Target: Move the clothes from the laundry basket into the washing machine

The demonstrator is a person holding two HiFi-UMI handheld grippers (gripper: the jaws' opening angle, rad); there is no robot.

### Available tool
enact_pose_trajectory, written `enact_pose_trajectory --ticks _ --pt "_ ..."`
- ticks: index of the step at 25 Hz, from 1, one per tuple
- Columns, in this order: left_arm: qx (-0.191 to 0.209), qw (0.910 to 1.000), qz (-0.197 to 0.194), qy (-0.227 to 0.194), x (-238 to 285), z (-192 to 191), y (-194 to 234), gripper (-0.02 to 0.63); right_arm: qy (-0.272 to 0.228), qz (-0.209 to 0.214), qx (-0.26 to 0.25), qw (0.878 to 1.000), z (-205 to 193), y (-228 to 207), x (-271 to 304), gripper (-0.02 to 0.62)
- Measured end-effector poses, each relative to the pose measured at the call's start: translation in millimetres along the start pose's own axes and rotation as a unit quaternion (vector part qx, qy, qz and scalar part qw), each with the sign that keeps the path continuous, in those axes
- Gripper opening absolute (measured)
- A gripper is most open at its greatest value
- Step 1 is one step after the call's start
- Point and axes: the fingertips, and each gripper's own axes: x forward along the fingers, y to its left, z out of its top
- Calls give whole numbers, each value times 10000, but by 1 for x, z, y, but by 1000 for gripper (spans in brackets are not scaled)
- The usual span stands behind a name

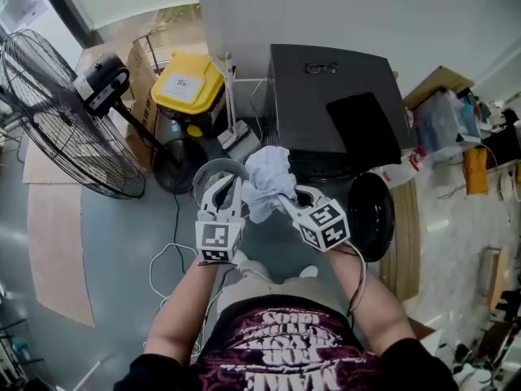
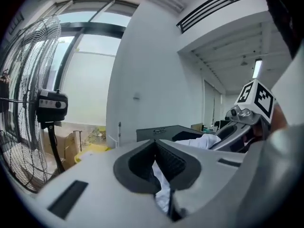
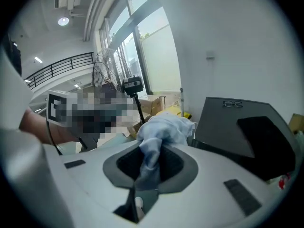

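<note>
A bunched white and pale blue cloth point(image 1: 267, 179) hangs in the air in front of the dark grey washing machine point(image 1: 326, 96), held from both sides. My left gripper point(image 1: 230, 192) is shut on one edge of it; in the left gripper view a white fold point(image 2: 163, 190) runs down between the closed jaws. My right gripper point(image 1: 282, 199) is shut on the other side, and the cloth point(image 3: 166, 127) bulges above its jaws point(image 3: 151, 151). The machine's round black door point(image 1: 372, 214) stands open at the right. The drum opening is hidden behind the cloth.
A large black floor fan point(image 1: 69, 112) stands at the left, its cable trailing over the floor. A yellow-lidded bin point(image 1: 189, 84) and cardboard boxes point(image 1: 142, 63) sit beside the machine. A grey round rim point(image 1: 210, 172) shows under the left gripper. Clutter fills the right side point(image 1: 456, 120).
</note>
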Motion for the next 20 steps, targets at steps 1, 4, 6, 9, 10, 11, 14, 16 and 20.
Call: enact_pose_trajectory --ticks 1,4,6,9,10,11,14,16,20 --pt "16 10000 -31 -5 3 2 -12 5 -15 -21 26 10000 -4 -7 -11 69" --pt "80 9999 -105 -7 13 5 -50 5 -58 -35 146 9999 -22 -27 -40 69" --pt "124 9999 -118 5 19 6 -78 5 -82 -30 216 9997 -36 -41 -61 69" --pt "152 9998 -94 -52 26 11 -123 5 -108 -3 237 9997 -57 -65 -96 69" --pt "152 9998 -71 -59 28 11 -137 5 -114 10 233 9997 -64 -73 -108 69" --pt "150 9999 -43 -55 31 11 -151 5 -116 21 228 9997 -71 -81 -120 69" --pt "187 9998 14 -27 37 11 -194 5 -110 29 243 9996 -94 -106 -155 69" --pt "237 9997 23 3 39 8 -218 5 -97 42 279 9996 -110 -119 -173 69" --pt "291 9995 98 102 39 -1 -250 5 -86 113 360 9992 -139 -136 -194 69"
